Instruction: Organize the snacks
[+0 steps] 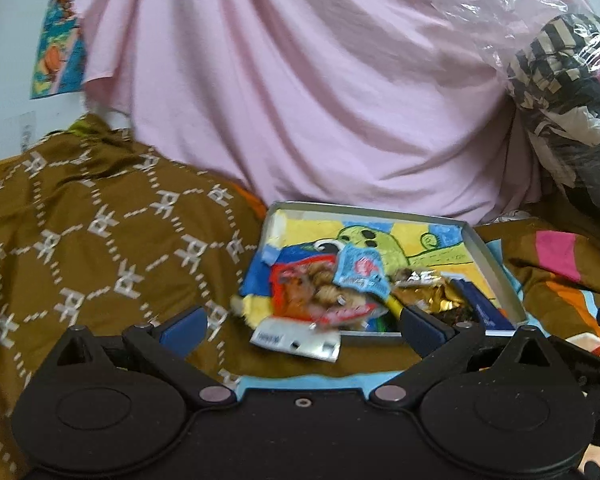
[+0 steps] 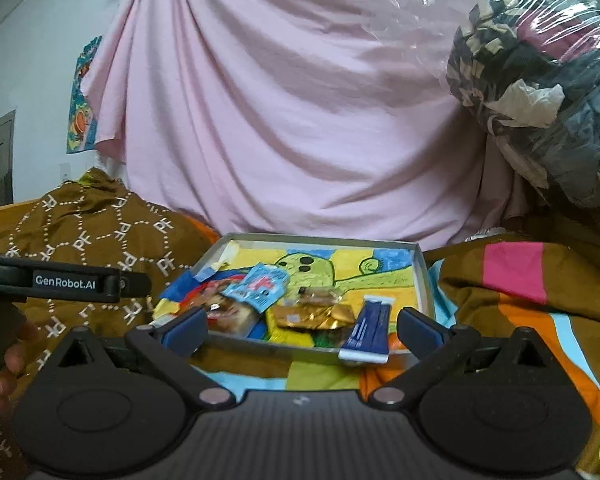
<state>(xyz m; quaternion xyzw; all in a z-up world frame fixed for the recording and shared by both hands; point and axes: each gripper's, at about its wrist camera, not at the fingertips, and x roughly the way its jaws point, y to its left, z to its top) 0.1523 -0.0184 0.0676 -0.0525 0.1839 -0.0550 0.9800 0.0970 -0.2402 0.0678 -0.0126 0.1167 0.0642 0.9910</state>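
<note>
Both claws, left gripper (image 1: 304, 326) and right gripper (image 2: 302, 326), gape empty at lower frame, snack packets (image 2: 300, 308) probably just dropped into the tin tray (image 2: 424, 280).

Black tongs (image 1: 304, 326) with blue pads (image 1: 186, 326) and silver pivot screws; one arm reads "GenRobot.AI".

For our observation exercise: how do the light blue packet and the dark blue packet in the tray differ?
The light blue packet is pale with red print; the dark blue packet is navy and longer. The light blue packet lies atop other snacks, the dark blue packet overhangs the near rim of the tray. Neither is gripped.
</note>
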